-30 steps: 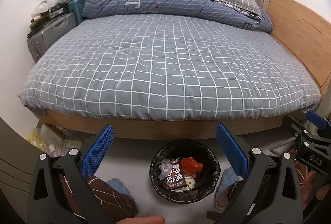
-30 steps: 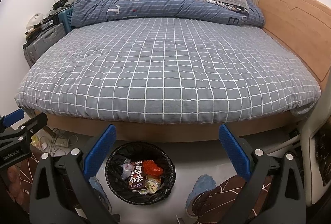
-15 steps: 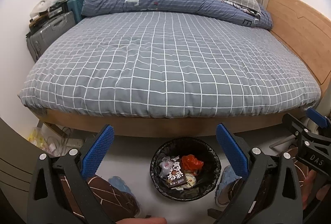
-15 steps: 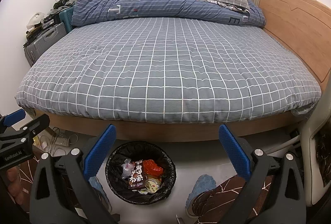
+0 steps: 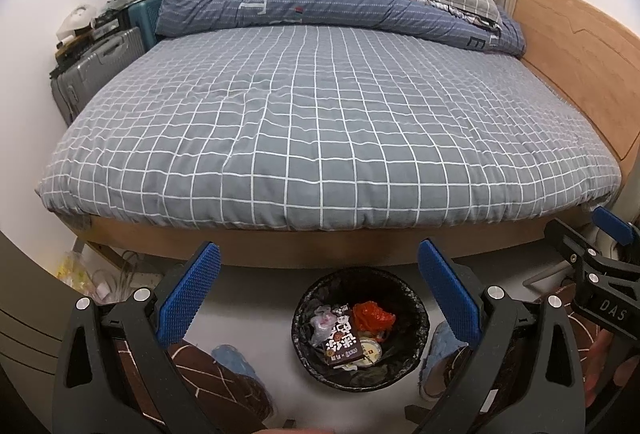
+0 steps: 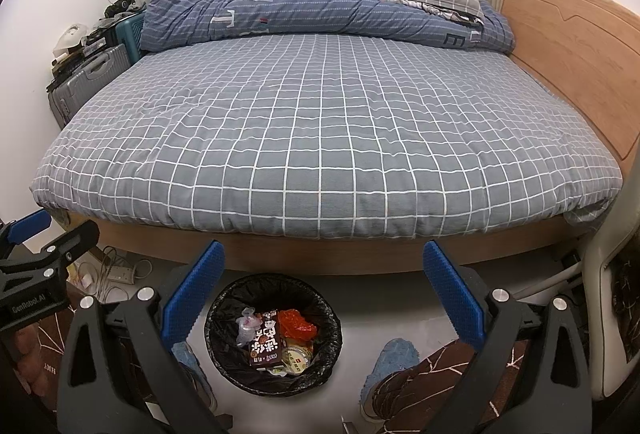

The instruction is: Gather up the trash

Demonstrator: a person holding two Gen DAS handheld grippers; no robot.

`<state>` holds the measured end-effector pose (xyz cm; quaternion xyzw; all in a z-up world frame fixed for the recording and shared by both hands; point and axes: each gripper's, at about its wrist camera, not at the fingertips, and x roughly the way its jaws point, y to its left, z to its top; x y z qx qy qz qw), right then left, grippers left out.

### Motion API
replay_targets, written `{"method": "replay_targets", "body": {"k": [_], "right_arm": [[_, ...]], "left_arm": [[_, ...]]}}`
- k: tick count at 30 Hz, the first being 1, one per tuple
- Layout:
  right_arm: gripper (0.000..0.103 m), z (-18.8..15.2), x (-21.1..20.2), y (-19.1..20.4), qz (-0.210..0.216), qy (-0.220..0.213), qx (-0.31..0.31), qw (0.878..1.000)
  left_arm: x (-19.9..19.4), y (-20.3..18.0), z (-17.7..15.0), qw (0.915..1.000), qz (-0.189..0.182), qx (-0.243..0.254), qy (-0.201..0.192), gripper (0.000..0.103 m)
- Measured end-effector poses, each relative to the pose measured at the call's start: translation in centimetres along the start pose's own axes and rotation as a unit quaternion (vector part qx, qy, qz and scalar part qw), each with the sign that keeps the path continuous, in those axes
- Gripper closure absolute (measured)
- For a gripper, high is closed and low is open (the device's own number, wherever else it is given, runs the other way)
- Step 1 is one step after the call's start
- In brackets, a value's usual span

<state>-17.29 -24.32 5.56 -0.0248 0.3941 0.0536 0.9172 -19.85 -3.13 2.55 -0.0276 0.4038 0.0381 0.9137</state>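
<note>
A round black-lined trash bin (image 5: 360, 330) (image 6: 274, 332) stands on the pale floor in front of the bed. Inside lie a dark snack packet (image 5: 343, 340) (image 6: 266, 340), a red wrapper (image 5: 372, 316) (image 6: 296, 326), a clear plastic bag (image 6: 247, 326) and a round lid. My left gripper (image 5: 318, 286) hangs open above the bin, empty. My right gripper (image 6: 322, 286) is open and empty too, with the bin below its left finger. Each view catches the other gripper at its edge.
A wide bed (image 6: 320, 137) with a grey checked cover fills the middle, a blue duvet (image 6: 312, 9) and pillow at the back. Suitcases (image 6: 86, 81) stand at the left wall, a wooden headboard (image 6: 572, 53) at the right. A person's slippered feet (image 6: 390, 362) flank the bin. Cables (image 6: 116, 270) lie left.
Both views have tilted up a little, so the bed sits lower in frame and more window shows. The grippers stay open and the bin's contents are unchanged.
</note>
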Motion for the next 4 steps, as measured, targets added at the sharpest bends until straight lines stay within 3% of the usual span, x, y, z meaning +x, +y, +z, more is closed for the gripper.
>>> {"method": "replay_targets", "body": {"k": [4], "right_arm": [[0.008,-0.01,0.00,0.12,0.001,0.000,0.001,1.000]], "left_arm": [[-0.12,0.14,-0.10,1.0000,0.005,0.000,-0.001,0.006]]}}
